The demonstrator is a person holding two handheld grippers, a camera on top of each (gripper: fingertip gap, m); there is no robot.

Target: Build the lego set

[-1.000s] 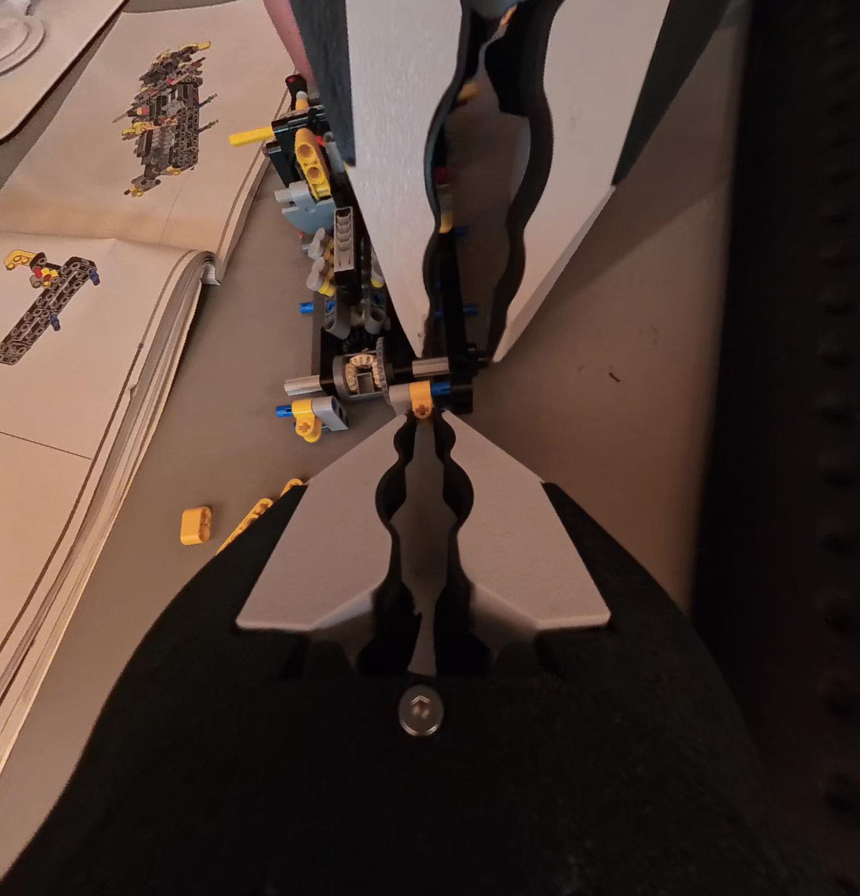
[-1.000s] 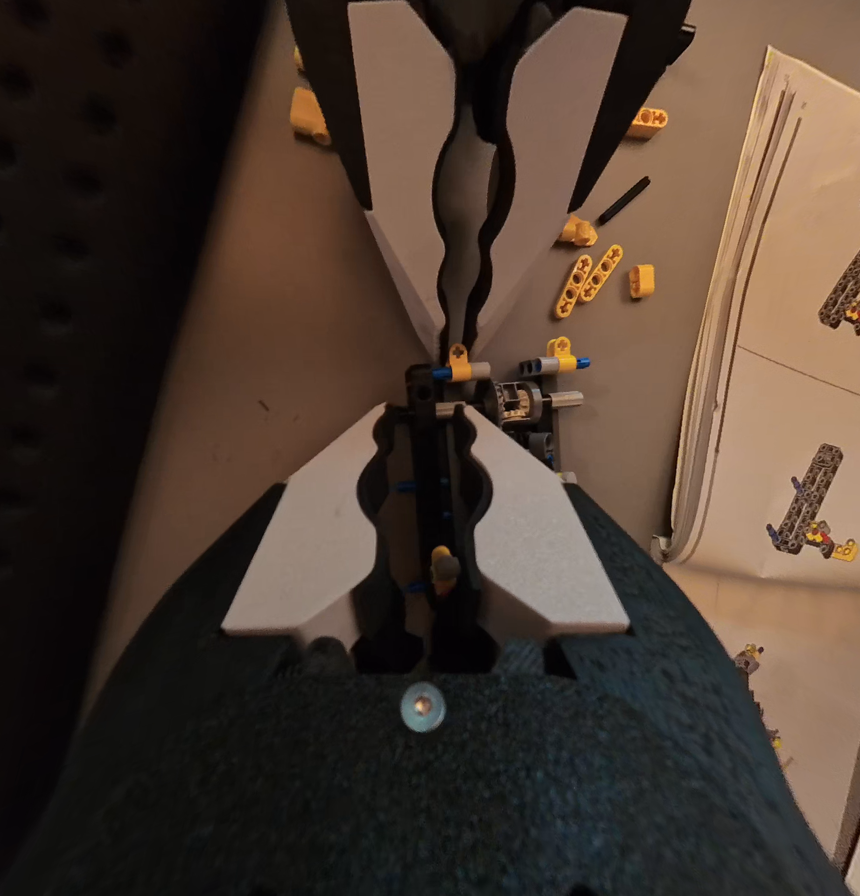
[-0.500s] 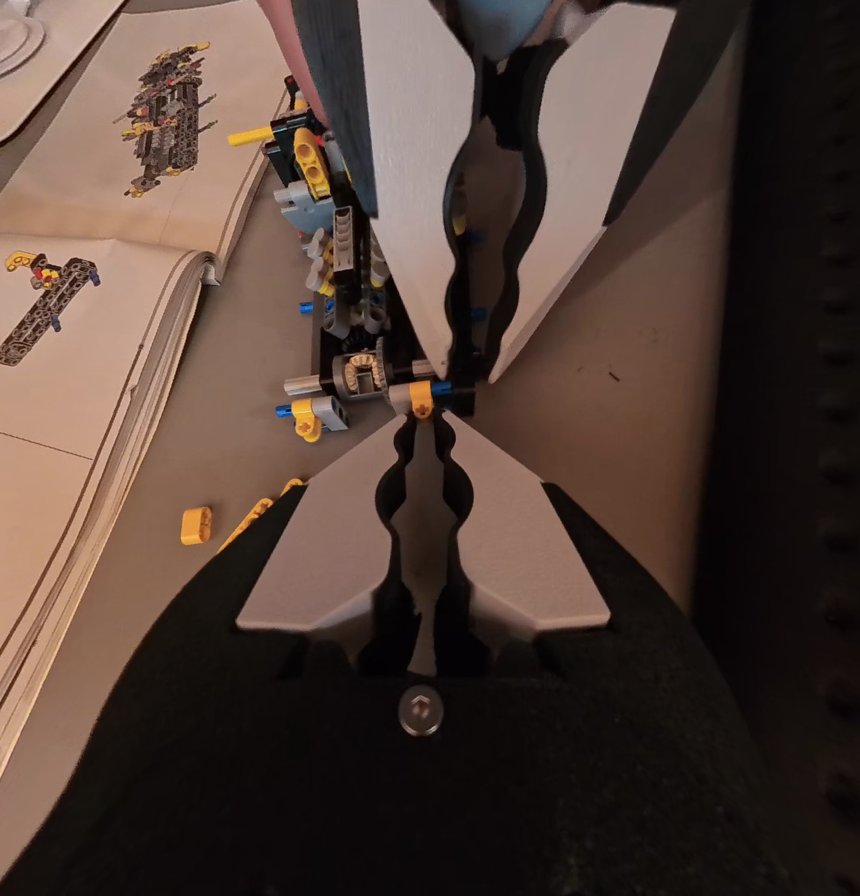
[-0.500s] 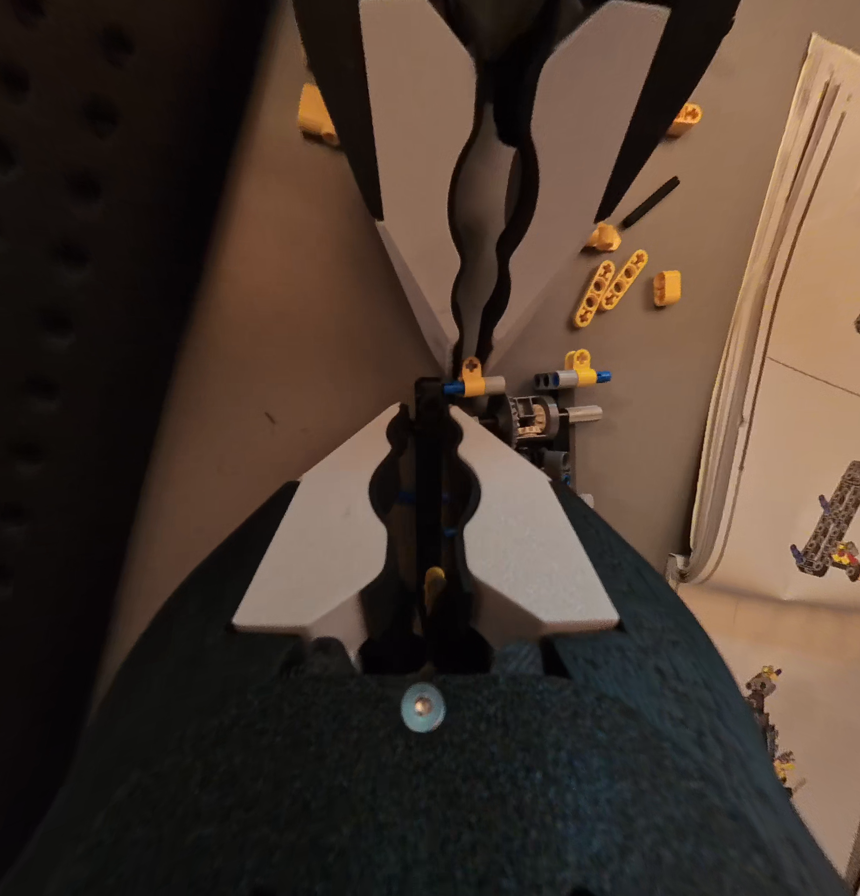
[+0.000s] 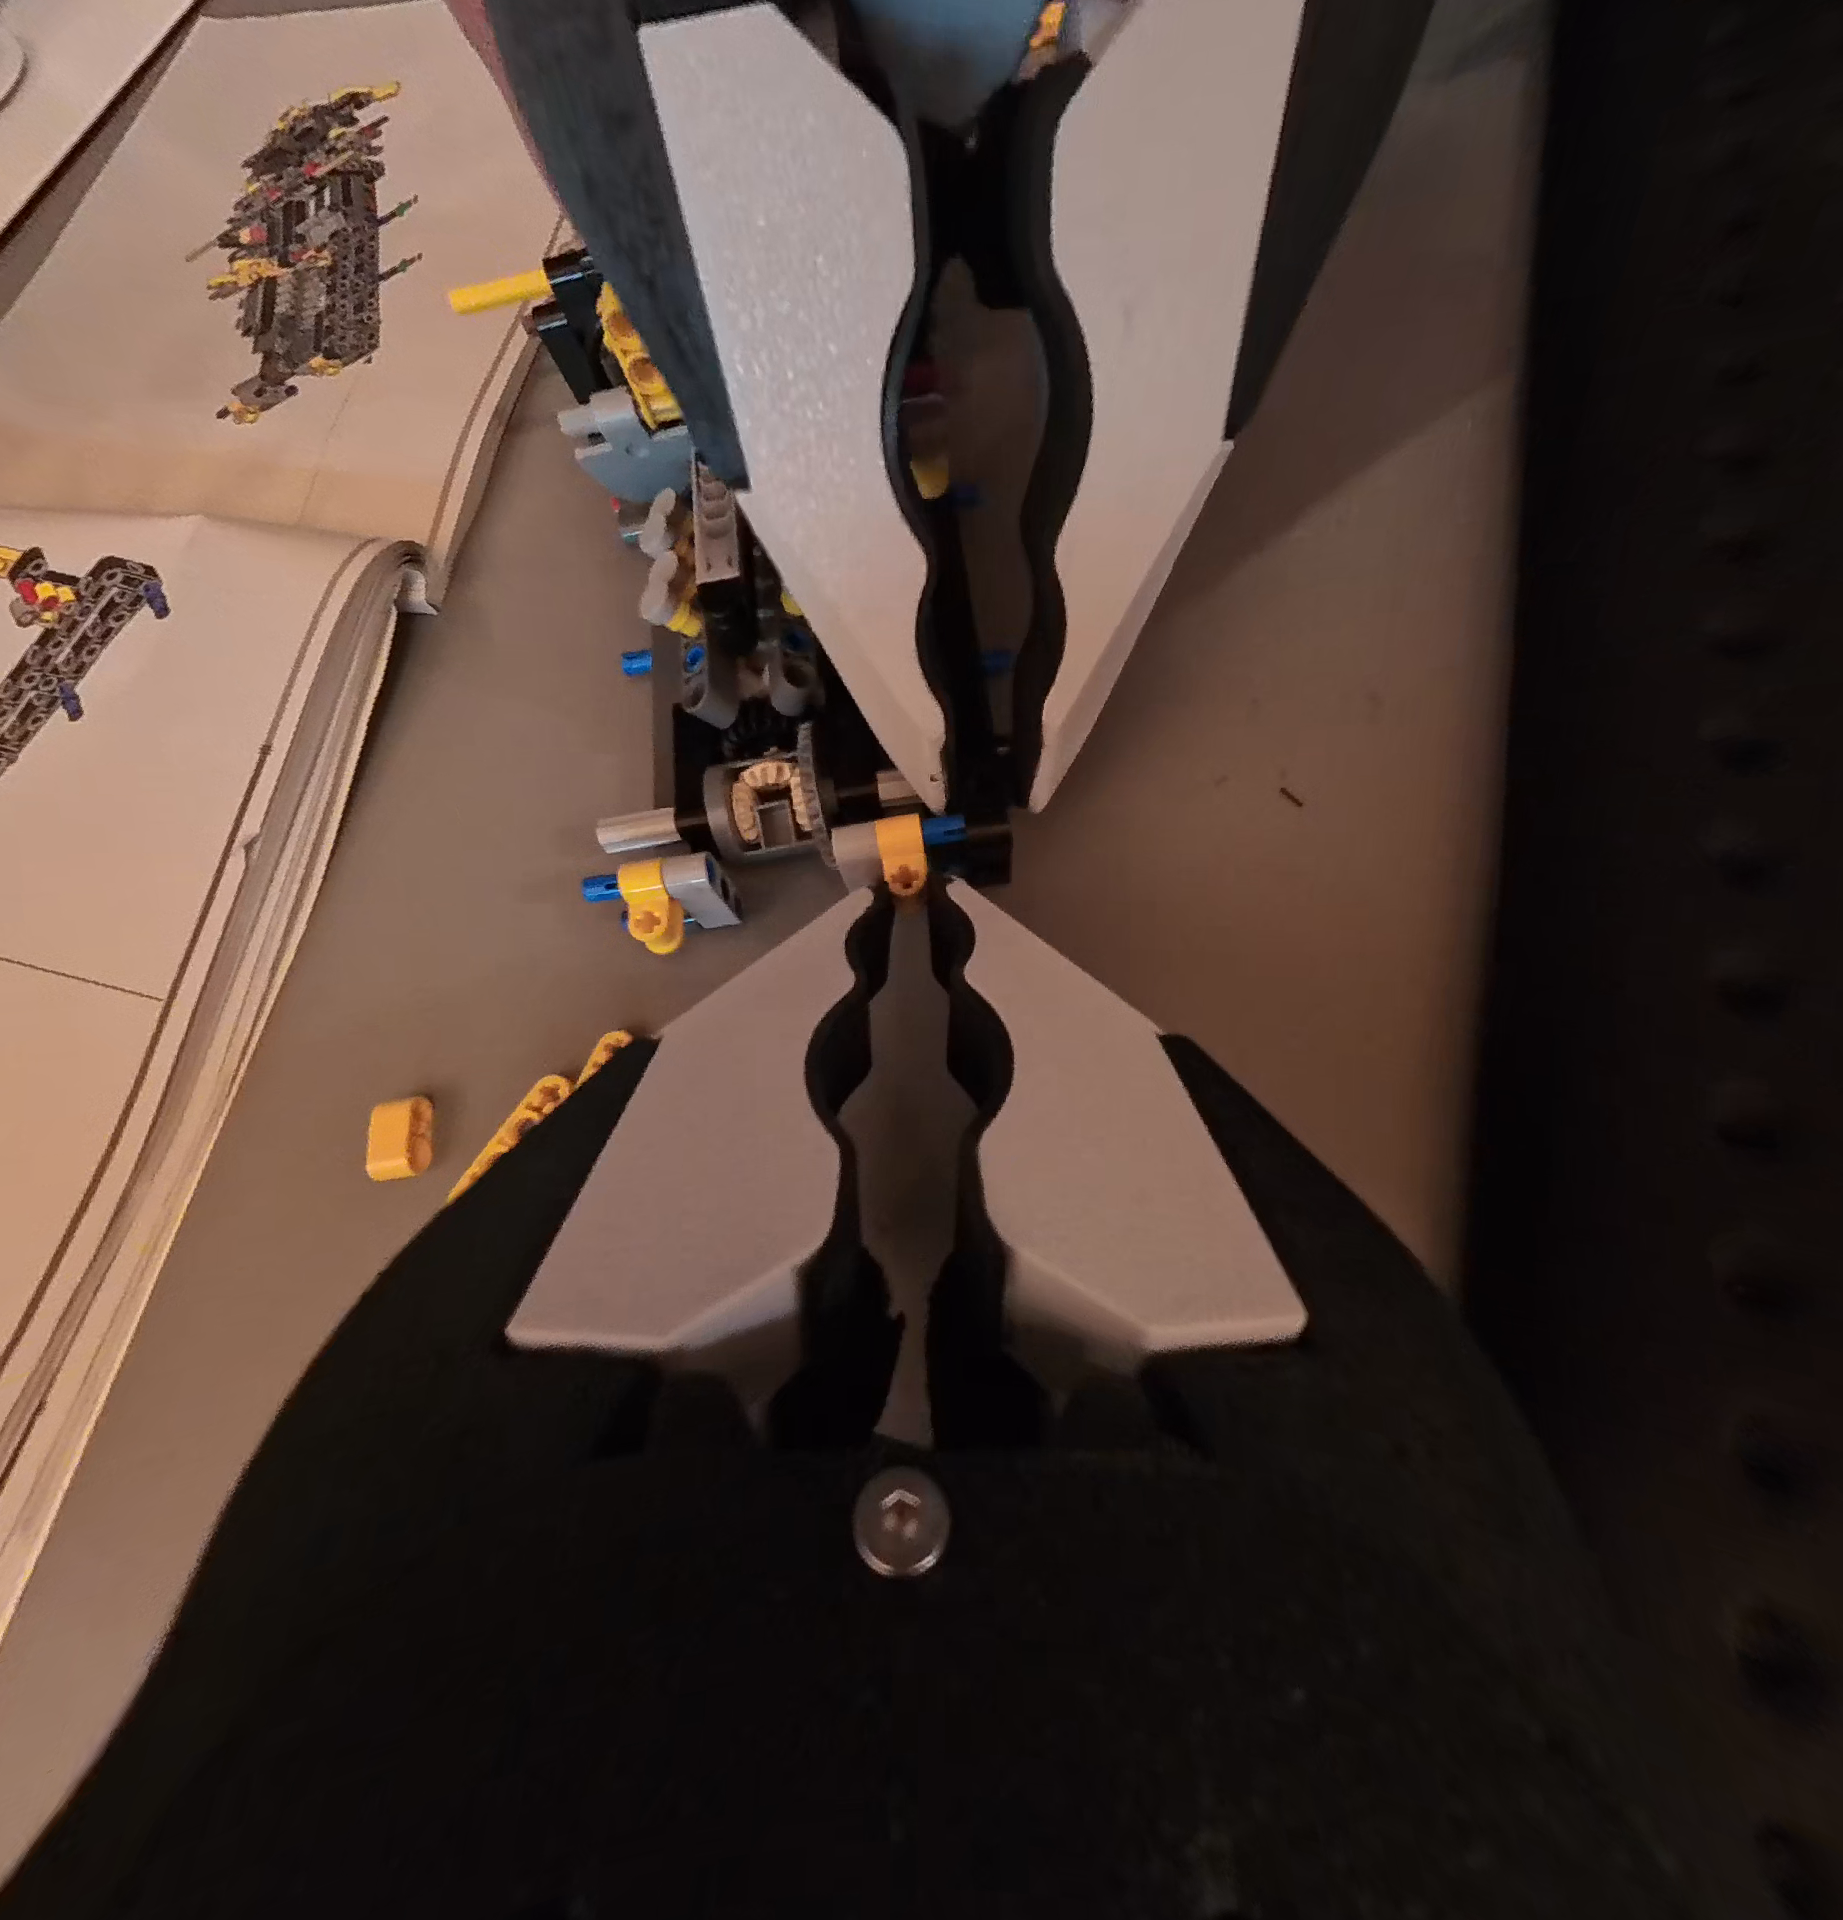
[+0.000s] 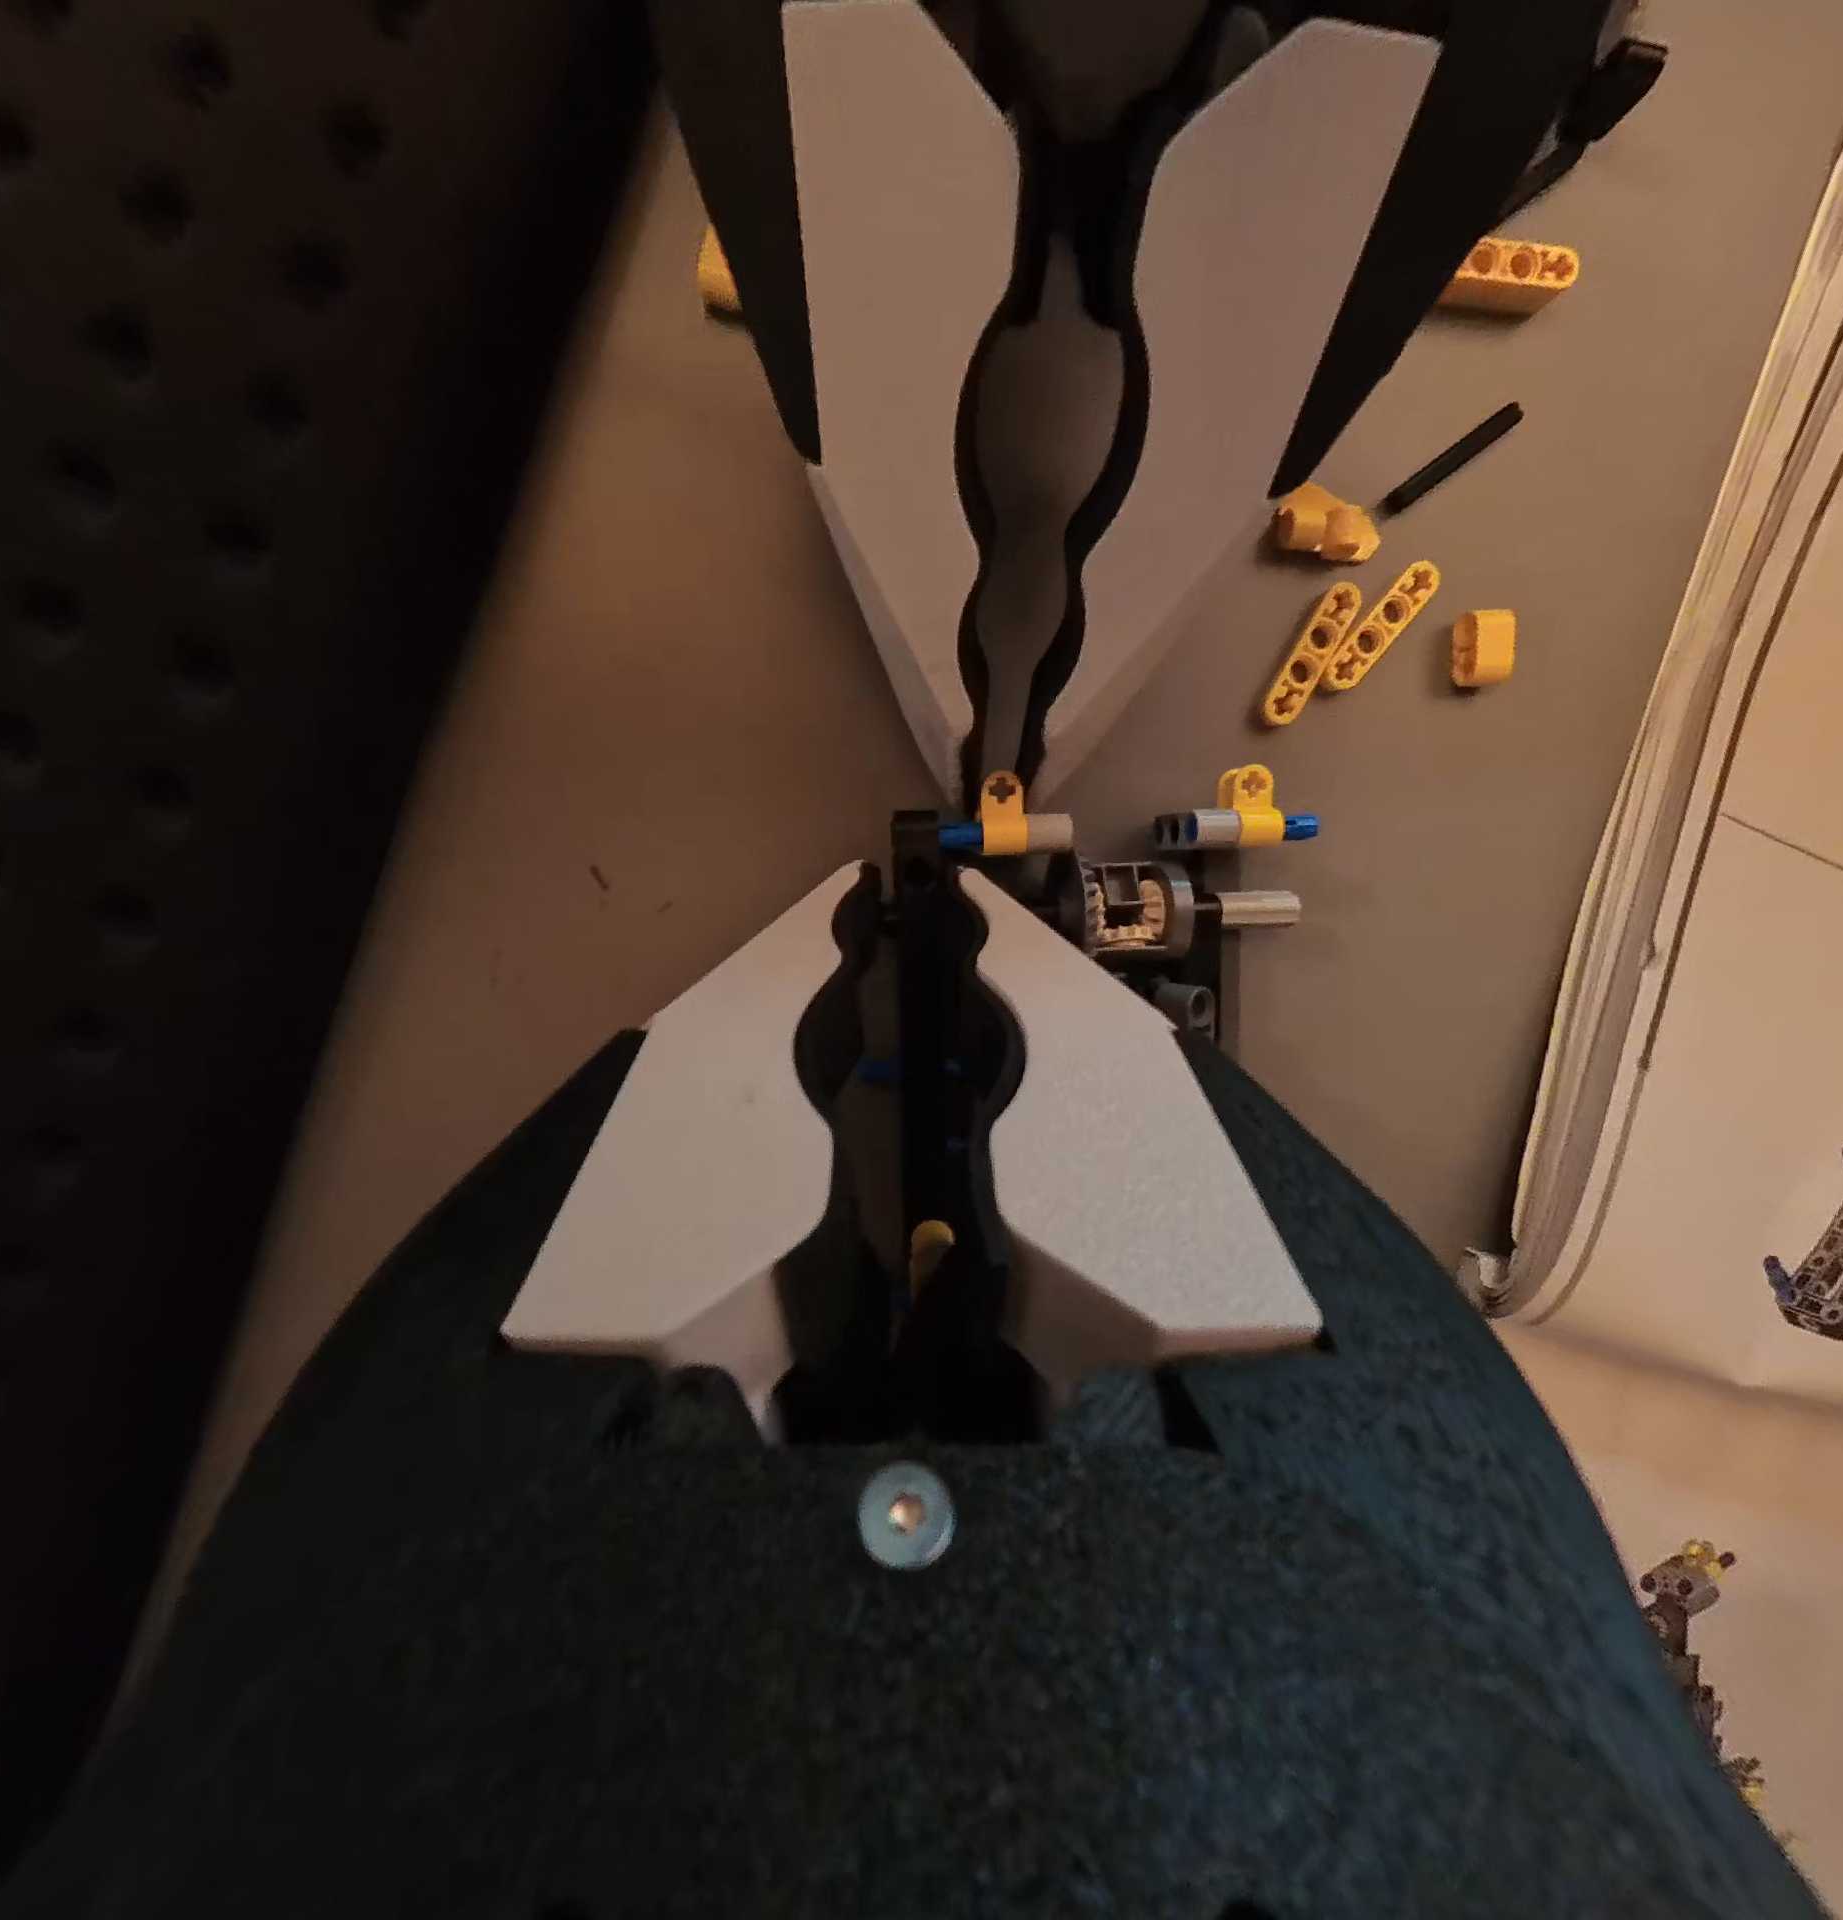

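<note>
The two grippers point tip to tip over the table [image 5: 1260,675]. The left gripper [image 5: 909,902] pinches the small yellow piece [image 5: 904,854] on the lego model [image 5: 761,769]. The right gripper [image 6: 922,883] squeezes the model's long black beam [image 6: 922,997]

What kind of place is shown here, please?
Probably a home or hobby tabletop: an open instruction booklet, loose yellow pieces and a half-built model lie on a plain table.

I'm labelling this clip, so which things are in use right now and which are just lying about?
In use:
left gripper
yellow connector
right gripper
black beam

Lying about:
two yellow liftarms
black axle
instruction booklet
</note>
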